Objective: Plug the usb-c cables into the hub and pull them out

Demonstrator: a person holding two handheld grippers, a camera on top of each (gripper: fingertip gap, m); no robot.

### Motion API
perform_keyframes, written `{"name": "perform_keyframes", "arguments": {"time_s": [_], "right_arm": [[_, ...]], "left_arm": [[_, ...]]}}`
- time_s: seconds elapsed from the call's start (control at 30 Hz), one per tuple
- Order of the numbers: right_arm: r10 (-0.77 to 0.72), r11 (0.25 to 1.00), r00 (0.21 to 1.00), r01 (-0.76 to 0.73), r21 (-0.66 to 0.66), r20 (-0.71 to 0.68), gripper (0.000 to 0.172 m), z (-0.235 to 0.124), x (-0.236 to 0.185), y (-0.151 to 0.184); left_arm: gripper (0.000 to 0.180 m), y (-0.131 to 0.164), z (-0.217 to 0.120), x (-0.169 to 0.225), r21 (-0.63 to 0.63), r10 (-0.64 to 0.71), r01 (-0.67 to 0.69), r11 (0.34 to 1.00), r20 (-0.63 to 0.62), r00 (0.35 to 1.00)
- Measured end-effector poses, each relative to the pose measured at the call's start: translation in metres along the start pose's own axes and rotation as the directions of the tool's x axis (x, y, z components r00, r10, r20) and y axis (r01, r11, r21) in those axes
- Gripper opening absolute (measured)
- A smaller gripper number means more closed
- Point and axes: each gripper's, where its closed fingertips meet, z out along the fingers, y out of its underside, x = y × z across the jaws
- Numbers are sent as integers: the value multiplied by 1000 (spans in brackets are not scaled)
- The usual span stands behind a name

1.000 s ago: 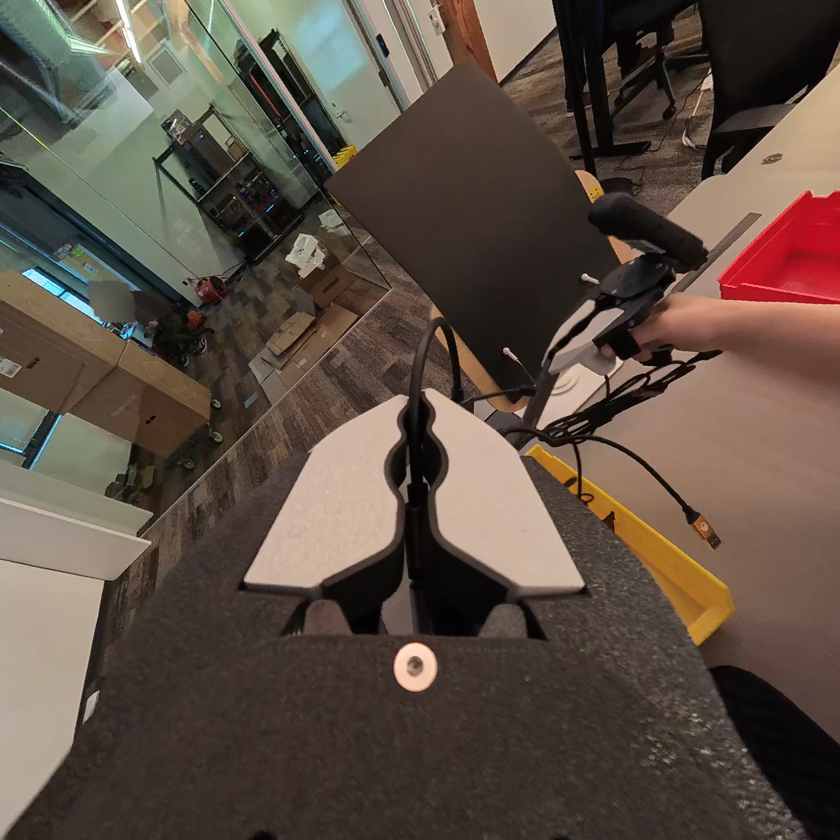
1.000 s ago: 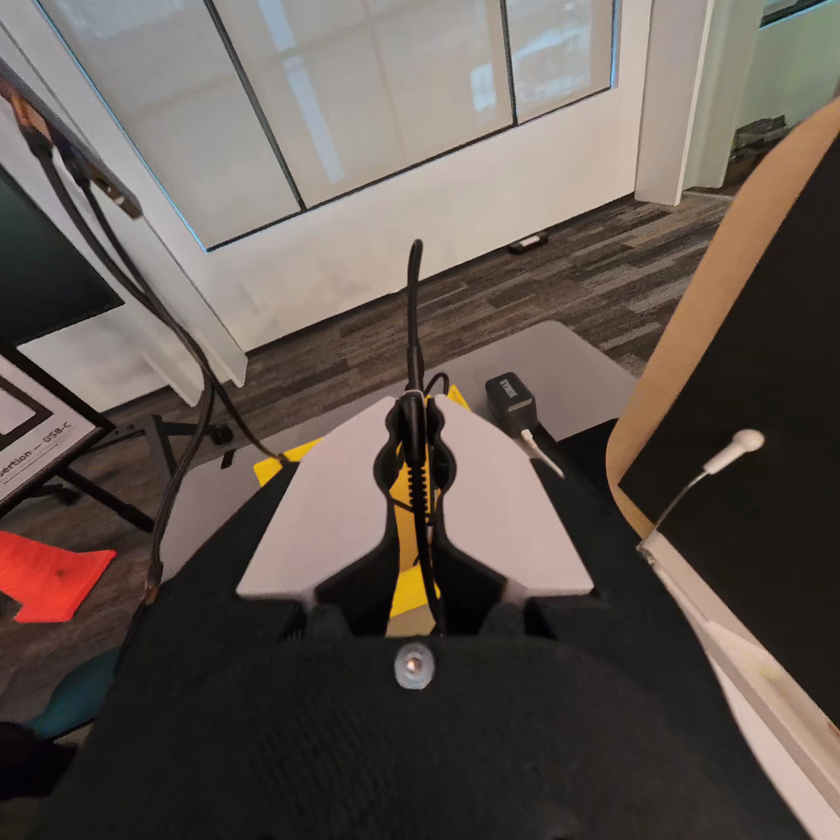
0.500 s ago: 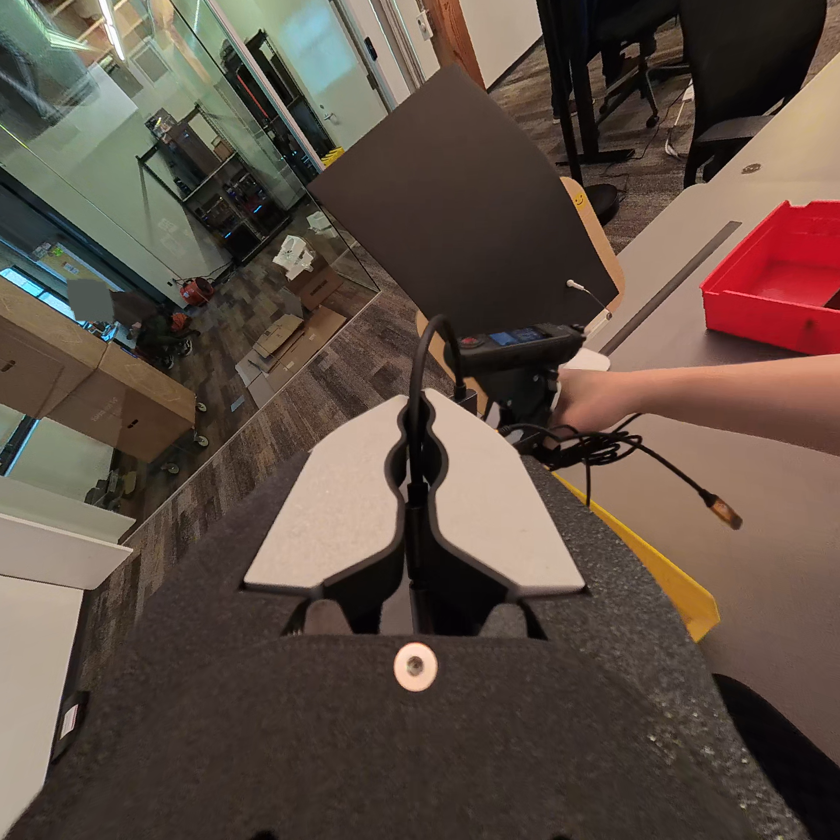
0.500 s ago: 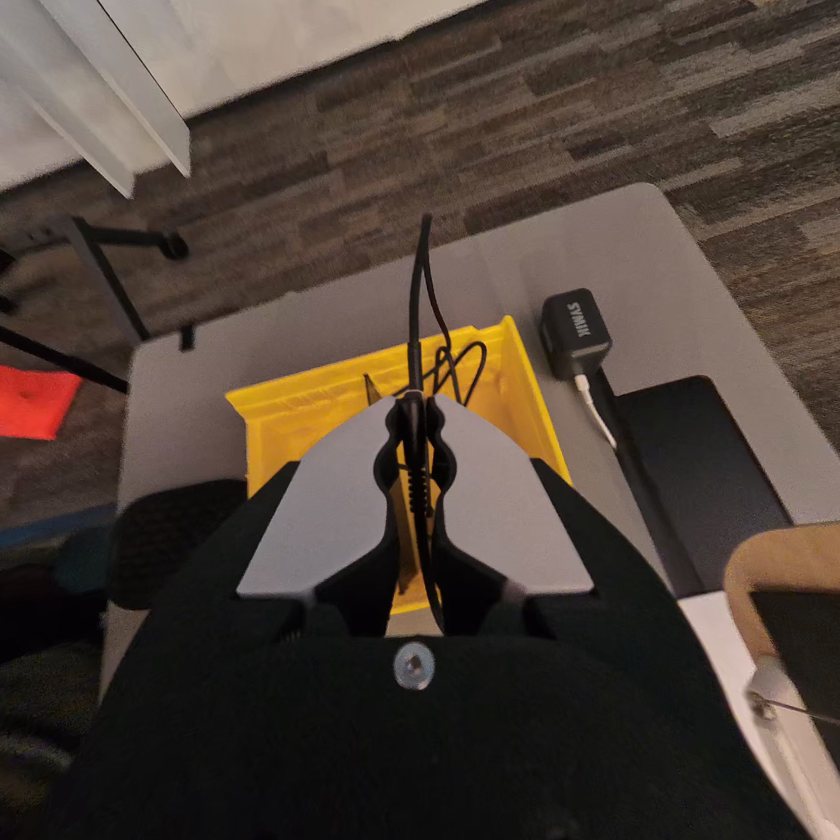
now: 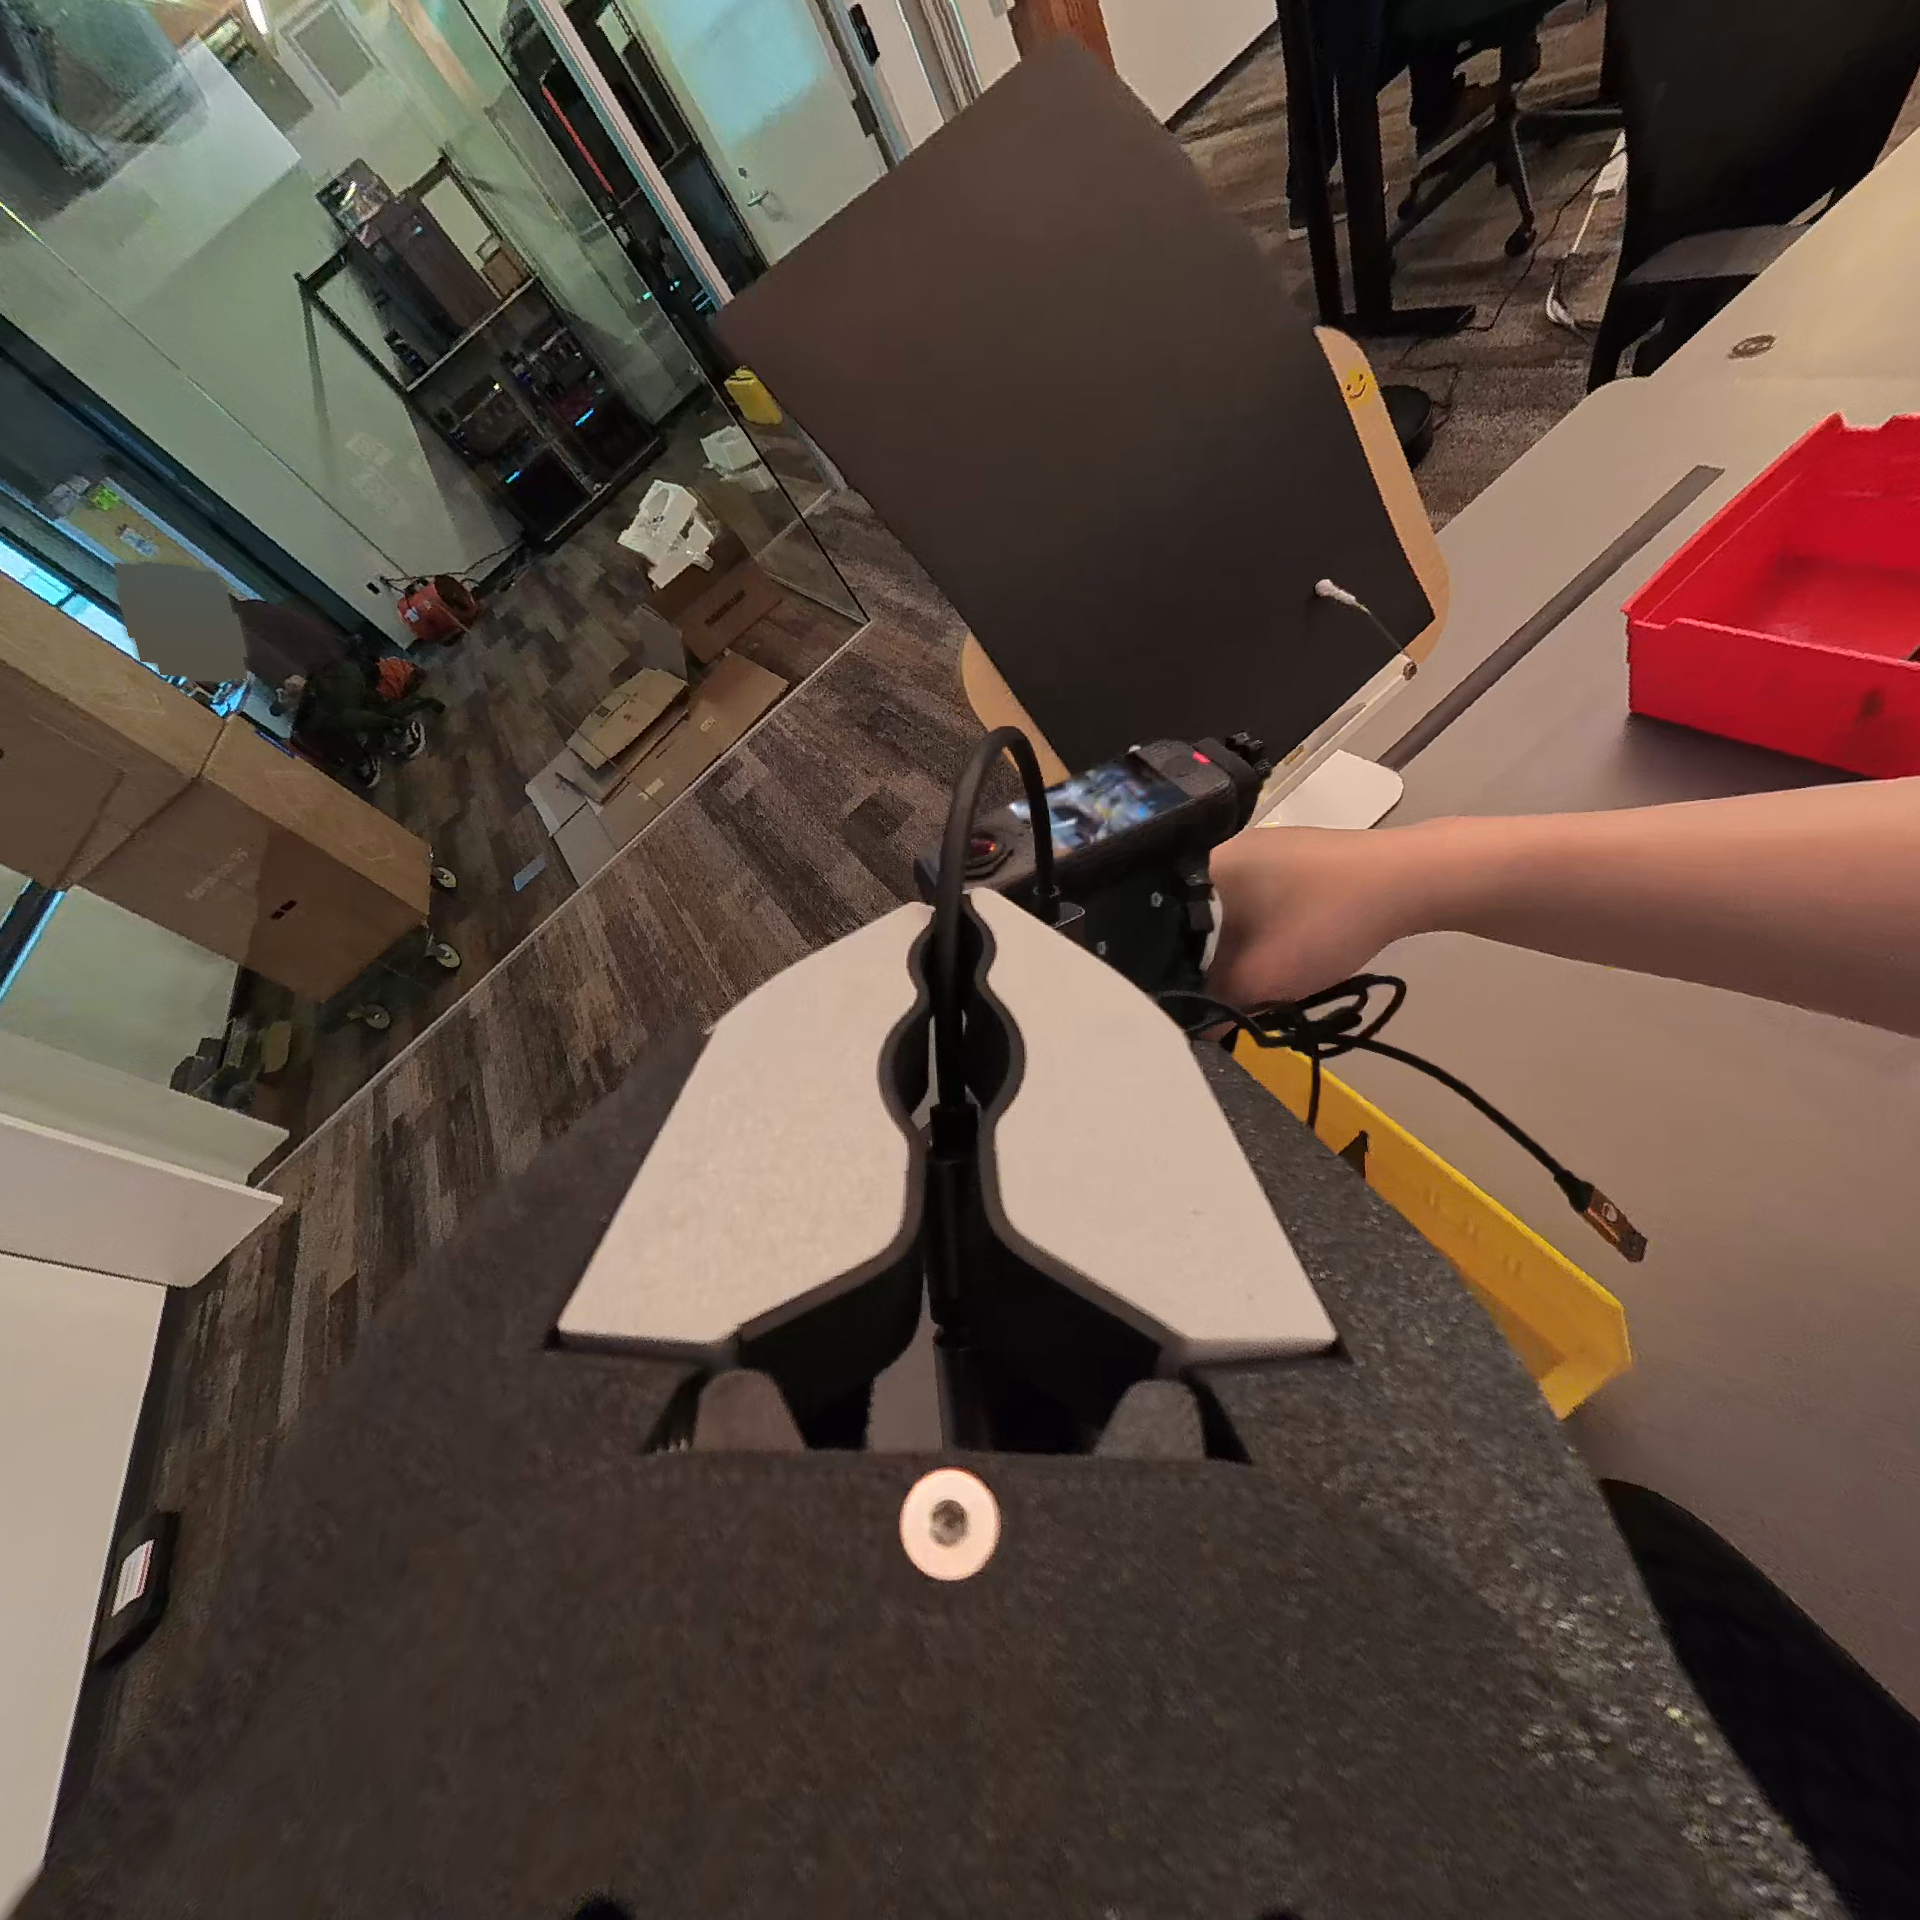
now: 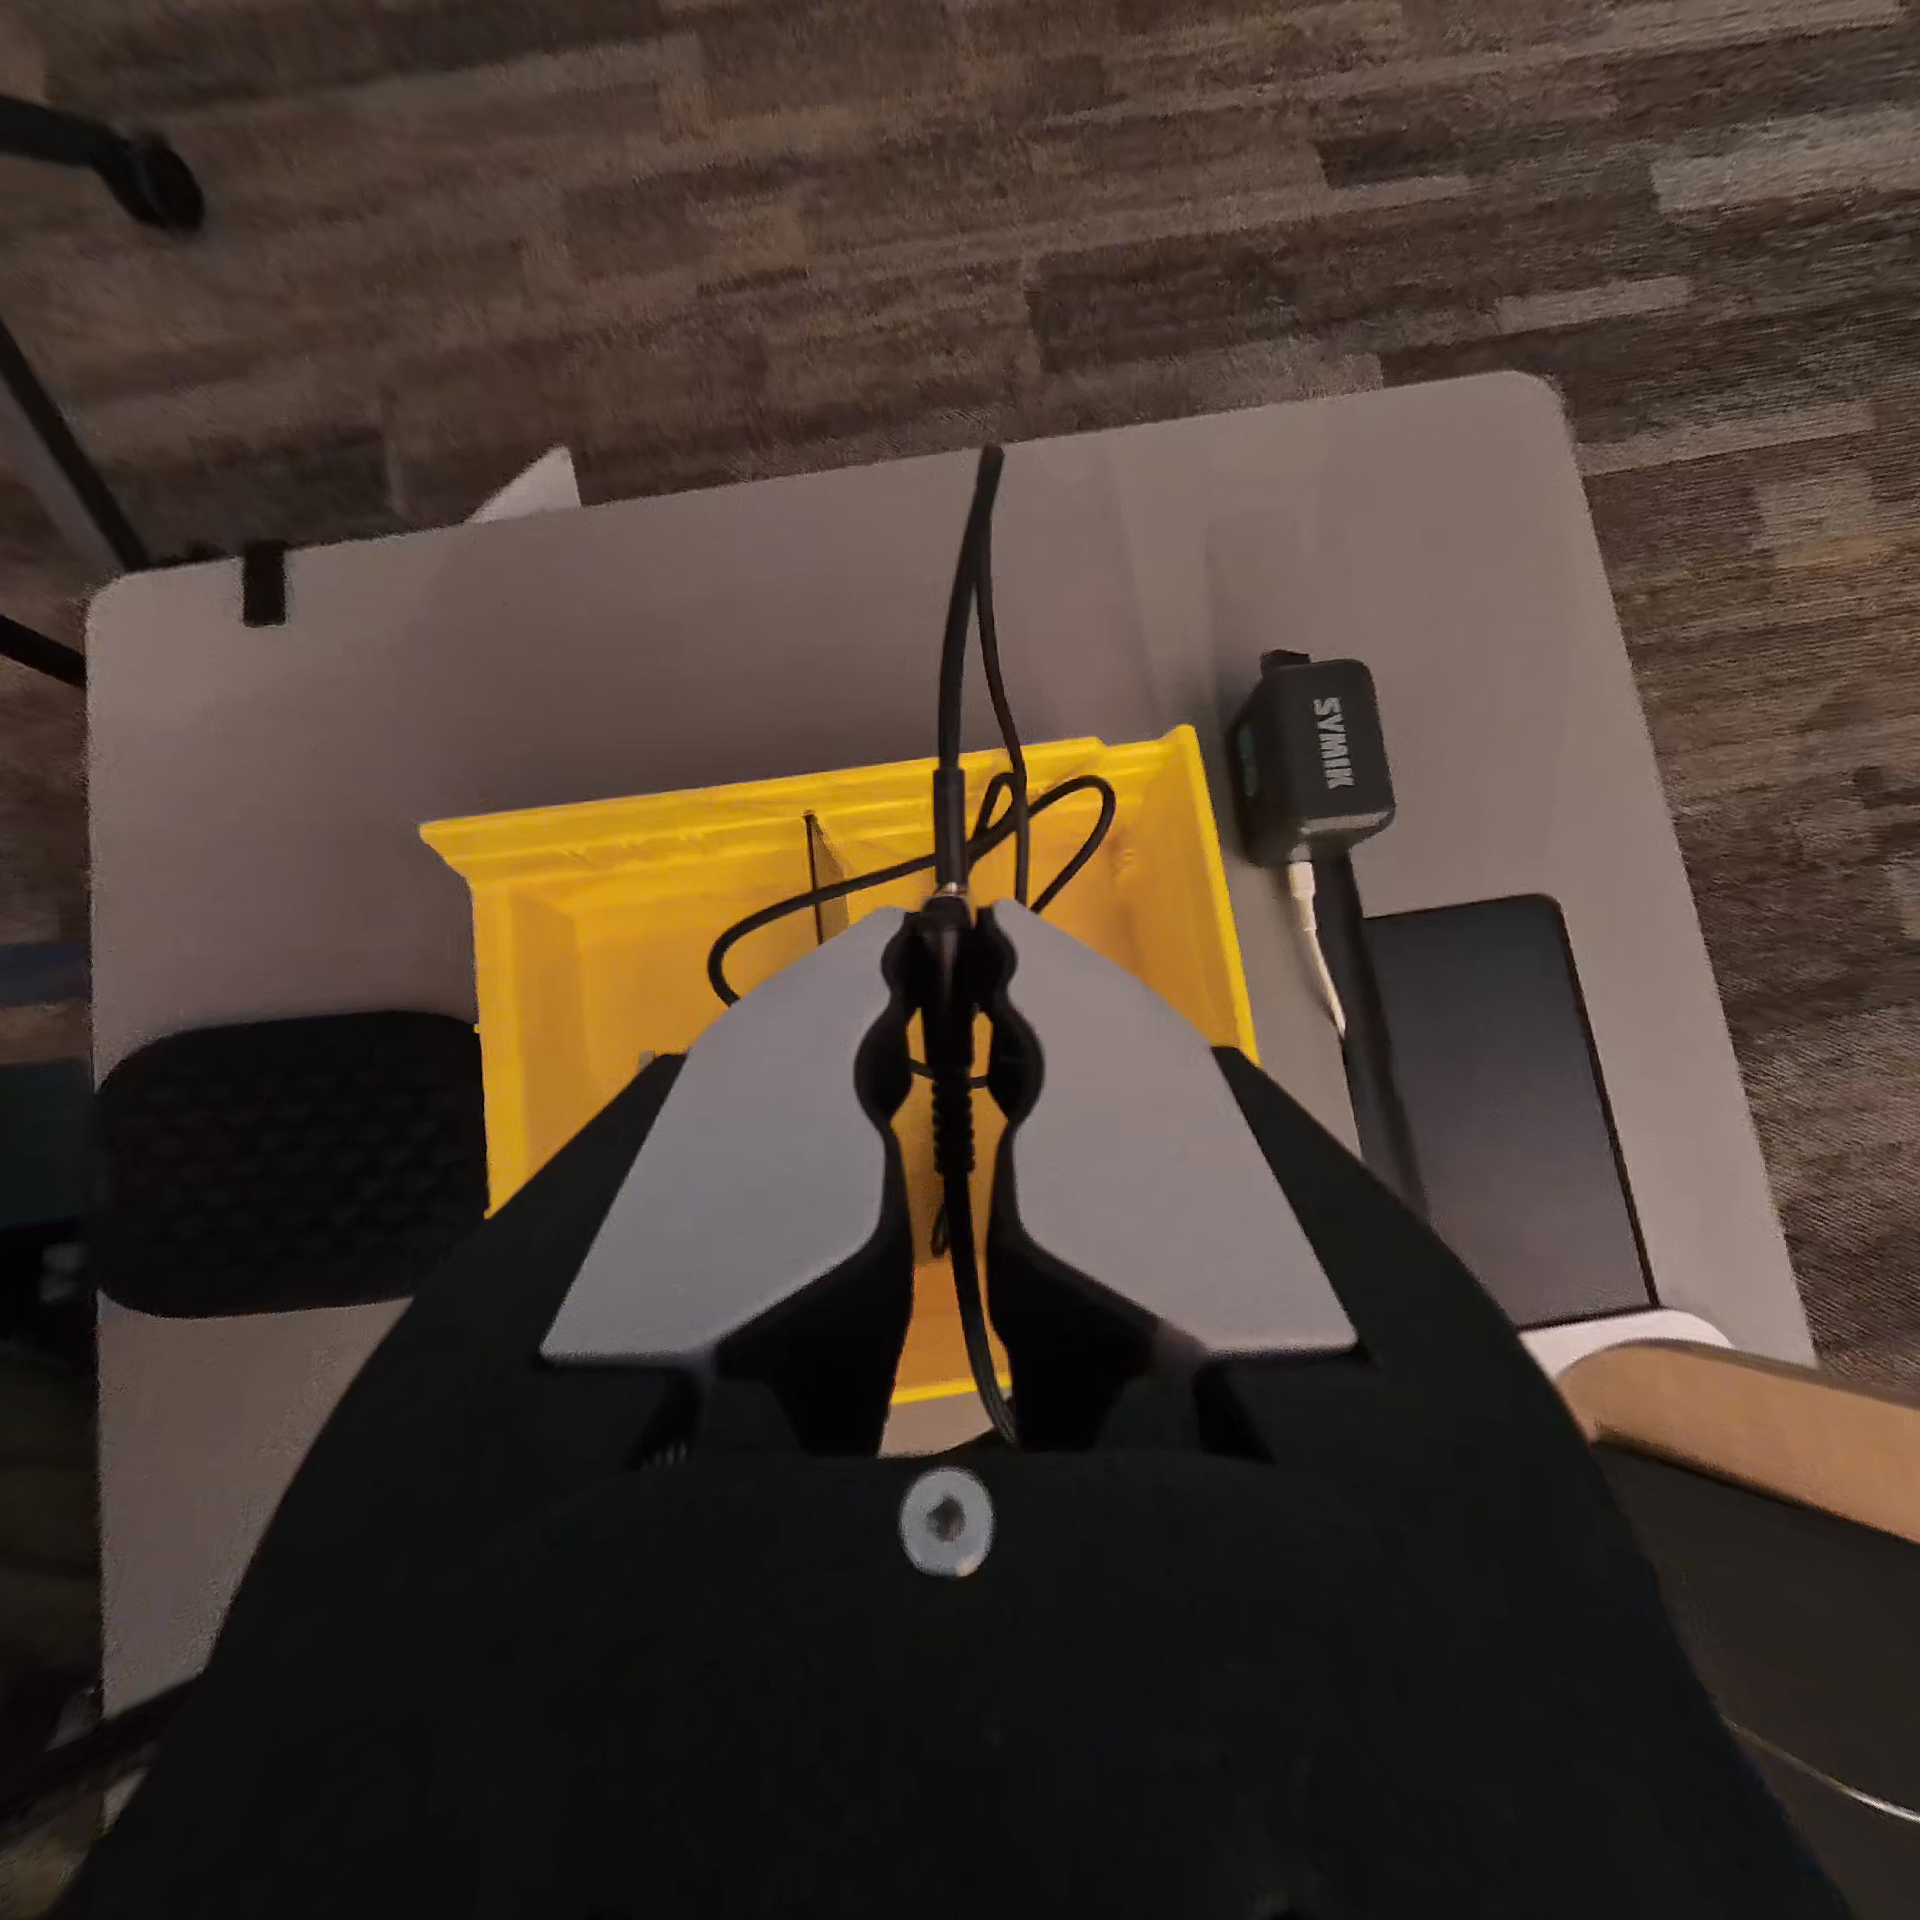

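Holding cables in both grippers. Left gripper (image 5: 951, 925) pinched a black cable (image 5: 997, 774); right gripper (image 6: 951, 914) clamped a second cable's plug (image 6: 948, 940) above the yellow bin (image 6: 644, 862), where slack lay coiled. No hub identified in either view. Judged: cables out, being returned; plugging state unconfirmed.

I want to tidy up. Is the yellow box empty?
Not empty. The yellow plastic box has a thin black cable looped inside it.
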Motion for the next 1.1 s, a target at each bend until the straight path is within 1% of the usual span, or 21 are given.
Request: {"name": "perform_keyframes", "arguments": {"time_s": [0.23, 0.4, 0.47, 0.53, 0.6, 0.63, 0.73, 0.8, 0.83, 0.9, 0.97, 1.03, 1.1], "right_arm": [[-12, 998, 1000, 11, -61, -9, 10, 7, -5, -8], [52, 998, 998, -51, -48, 23, 10, 11, -4, -6], [84, 993, 996, -83, -87, 16, 10, 18, 5, 13], [131, 981, 991, -132, -141, -17, 10, 26, 20, 40], [184, 969, 981, -191, -158, -63, 10, 31, 37, 65], [226, 961, 972, -234, -150, -64, 10, 33, 42, 73], [326, 943, 945, -324, -76, 11, 11, 33, 46, 82], [329, 943, 944, -327, -60, 36, 14, 28, 48, 90], [322, 946, 947, -320, -52, 24, 21, 25, 51, 94], [288, 957, 958, -288, -15, 8, 27, 14, 55, 100], [252, 967, 968, -251, 47, -13, 36, -3, 57, 102], [200, 969, 980, -194, 155, -21, 36, -27, 52, 100], [146, 951, 984, -111, 289, -103, 40, -61, 51, 98]], "left_arm": [[0, 11, -5, -3, -6, -12, 12, 1000, 6, 1000], [0, 14, -12, -7, 3, -29, 29, 1000, 12, 1000], [0, 14, -15, -7, 5, -26, 26, 1000, 15, 1000], [0, 14, -17, -7, 5, -22, 22, 1000, 17, 1000], [0, 13, -18, -6, 8, -23, 22, 1000, 16, 1000], [0, 12, -18, -5, 10, -22, 22, 1000, 15, 1000], [0, 10, -17, 0, 20, -18, 18, 1000, 6, 1000], [0, 8, -14, 6, 21, -7, 7, 1000, -7, 1000], [0, 7, -12, 9, 19, 4, -4, 1000, -10, 1000], [0, 6, -9, 16, 16, 23, -22, 1000, -22, 999], [0, 4, -6, 24, 19, 40, -40, 999, -37, 998], [0, 3, -2, 34, 22, 62, -61, 998, -52, 997], [0, 2, 5, 46, 16, 89, -89, 996, -68, 994]]}}
